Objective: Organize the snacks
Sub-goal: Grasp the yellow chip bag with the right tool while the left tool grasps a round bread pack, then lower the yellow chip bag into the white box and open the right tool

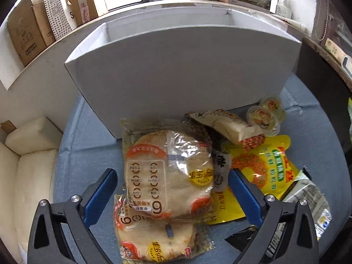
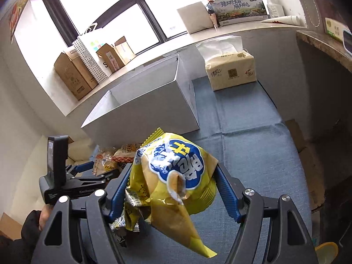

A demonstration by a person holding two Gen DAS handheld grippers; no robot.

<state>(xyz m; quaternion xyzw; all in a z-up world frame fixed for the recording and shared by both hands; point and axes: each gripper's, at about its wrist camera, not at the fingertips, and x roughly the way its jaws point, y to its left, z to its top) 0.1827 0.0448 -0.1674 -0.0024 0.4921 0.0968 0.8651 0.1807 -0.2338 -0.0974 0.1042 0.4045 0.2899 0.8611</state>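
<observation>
My right gripper (image 2: 173,172) is shut on a crumpled yellow chip bag (image 2: 162,200) with a blue and white logo, held above the blue tablecloth (image 2: 253,145). The open white box (image 2: 143,110) stands just beyond it. In the left wrist view my left gripper (image 1: 172,187) is open and hangs over a clear pack of flatbread (image 1: 167,171); the pack lies between the blue pads, which do not touch it. A second flatbread pack (image 1: 154,237) lies under its near end. The white box (image 1: 176,70) rises right behind the pile. The left gripper (image 2: 99,169) also shows in the right wrist view.
Beside the flatbread lie a yellow snack pouch (image 1: 264,167), a wrapped sandwich (image 1: 231,125), two jelly cups (image 1: 264,116) and a silvery packet (image 1: 308,198). A tissue pack (image 2: 231,70) sits behind the box. A cream sofa (image 1: 28,154) is left of the table; cardboard boxes (image 2: 72,77) line the sill.
</observation>
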